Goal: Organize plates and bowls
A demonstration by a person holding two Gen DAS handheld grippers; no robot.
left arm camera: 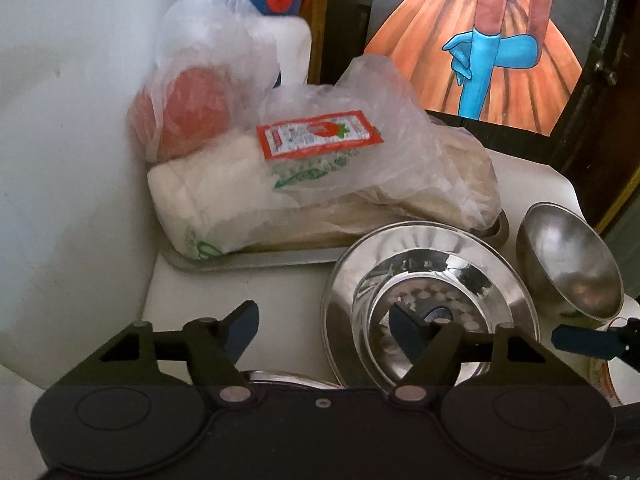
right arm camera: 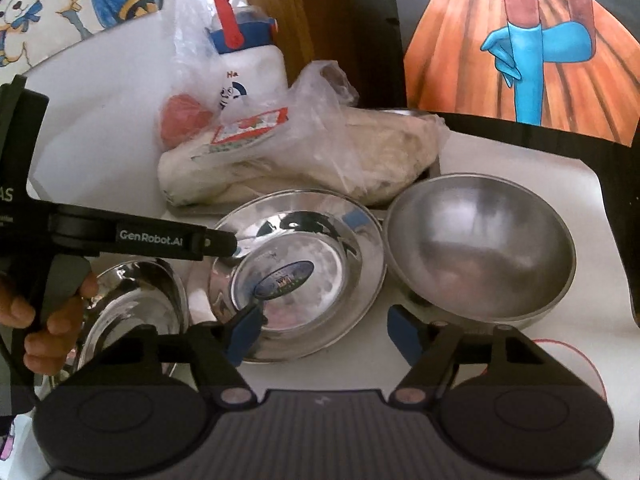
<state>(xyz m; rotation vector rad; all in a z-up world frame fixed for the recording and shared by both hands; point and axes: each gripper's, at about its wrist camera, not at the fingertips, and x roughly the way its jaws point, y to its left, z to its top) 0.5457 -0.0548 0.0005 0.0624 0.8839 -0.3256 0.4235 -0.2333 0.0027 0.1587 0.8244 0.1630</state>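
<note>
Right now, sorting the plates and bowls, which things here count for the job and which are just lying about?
For the job:
- shiny steel bowl with a sticker
- dull round bowl
- steel dish at the left

Just lying about:
- bagged bread on a tray
- bag of red fruit
- white bottle with a blue cap
- painted picture

Right tongs (right arm camera: pixel 324 334) open, seemingly over shiny bowl (right arm camera: pixel 296 276).

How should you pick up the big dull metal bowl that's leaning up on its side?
Probably by its rim. The dull round bowl is smooth and curved underneath, so pads would likely slip there. It sits tilted, its low rim edge facing the right hand-held gripper, which is open. Coming from that near side, one finger inside and one outside the thin edge, looks safest.
</note>
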